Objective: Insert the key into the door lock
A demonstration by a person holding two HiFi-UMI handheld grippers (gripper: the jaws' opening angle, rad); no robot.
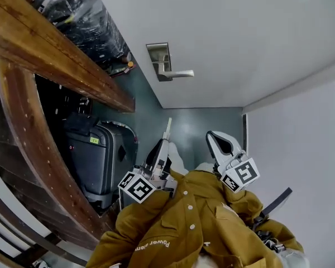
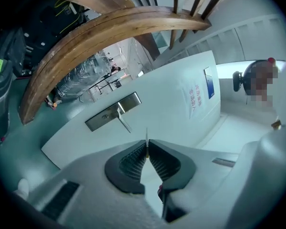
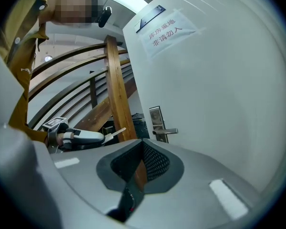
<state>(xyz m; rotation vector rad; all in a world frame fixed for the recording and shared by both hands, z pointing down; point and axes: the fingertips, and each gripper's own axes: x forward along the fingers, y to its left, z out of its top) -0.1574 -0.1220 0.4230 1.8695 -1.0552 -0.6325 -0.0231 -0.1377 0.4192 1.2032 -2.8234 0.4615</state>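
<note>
My left gripper (image 2: 147, 149) has its fingers pressed tight on the key (image 2: 147, 138). The thin blade stands on edge between the ribbed pads (image 2: 133, 162) and pokes out past the tips. The key is in the air, pointed at the white door (image 2: 171, 113) and clear of it. In the left gripper view the blade's tip sits just beside the free end of the lever handle (image 2: 124, 123), without touching.

The lock plate (image 2: 112, 111) is mounted close to the door's edge on the side of the wooden railing (image 2: 86, 42). I cannot make out the keyhole with any certainty.

My right gripper (image 3: 142, 144) has its fingertips brought together with nothing between them. It looks toward the same plate from off to the side, well apart from the door. A paper notice (image 3: 169, 32) is stuck high on the door.

In the head view both grippers hang low in front of my mustard sleeves (image 1: 195, 222), the left with the key to that view's left.

As for containers, a dark suitcase (image 1: 97, 155) stands against the railing, closed, so its contents are hidden from me. A plastic-wrapped bundle (image 1: 84, 10) lies beyond the rail, and I cannot tell what is inside the wrap.
</note>
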